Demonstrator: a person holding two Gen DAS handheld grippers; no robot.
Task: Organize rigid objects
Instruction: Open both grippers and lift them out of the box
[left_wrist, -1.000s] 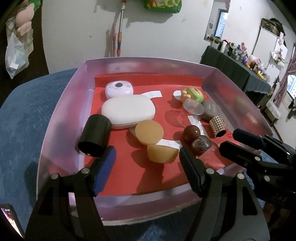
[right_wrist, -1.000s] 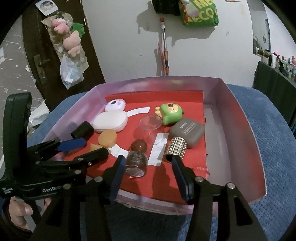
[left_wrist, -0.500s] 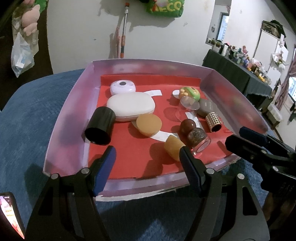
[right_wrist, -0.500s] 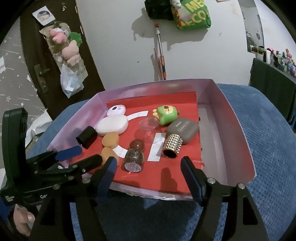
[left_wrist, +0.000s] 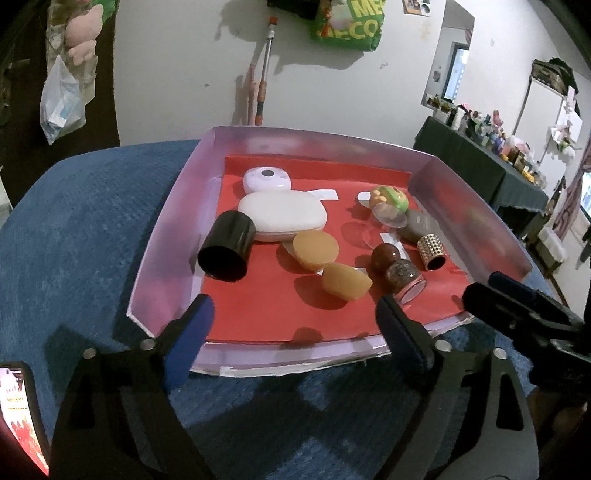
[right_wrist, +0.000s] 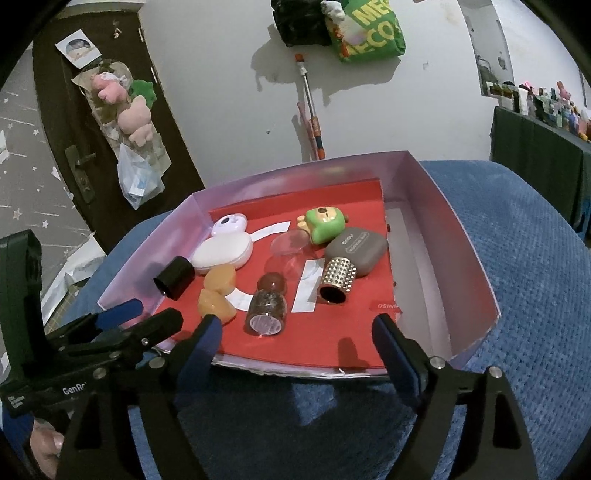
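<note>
Small rigid objects lie scattered on the red liner of a lilac tray (left_wrist: 166, 236) set on a blue cloth. From the left wrist view, a black cylinder (left_wrist: 227, 251) lies on its side at 9 o'clock of the liner, touching a white oval case (left_wrist: 282, 216). 2 amber pieces (left_wrist: 316, 249) sit near the centre, and a glitter-filled jar (left_wrist: 404, 278) with a brown round stopper lies toppled towards 4 o'clock. Farther back at 2 o'clock are a studded gold cap (right_wrist: 337, 278), a grey case (right_wrist: 356, 249) and a green toy (right_wrist: 325, 223).

I hold both tools just short of the tray's near edge. The left gripper (left_wrist: 291, 326) is spreading its jaws with nothing between them; the right gripper (right_wrist: 295, 341) is likewise widening, also empty.

To do this step well, I judge I should pick 1 item per tool. The jar, nearest the right gripper, calls for a grasp across its body, since it could roll away. The black cylinder suits the left, approached from its free side so the white case is not nudged.
</note>
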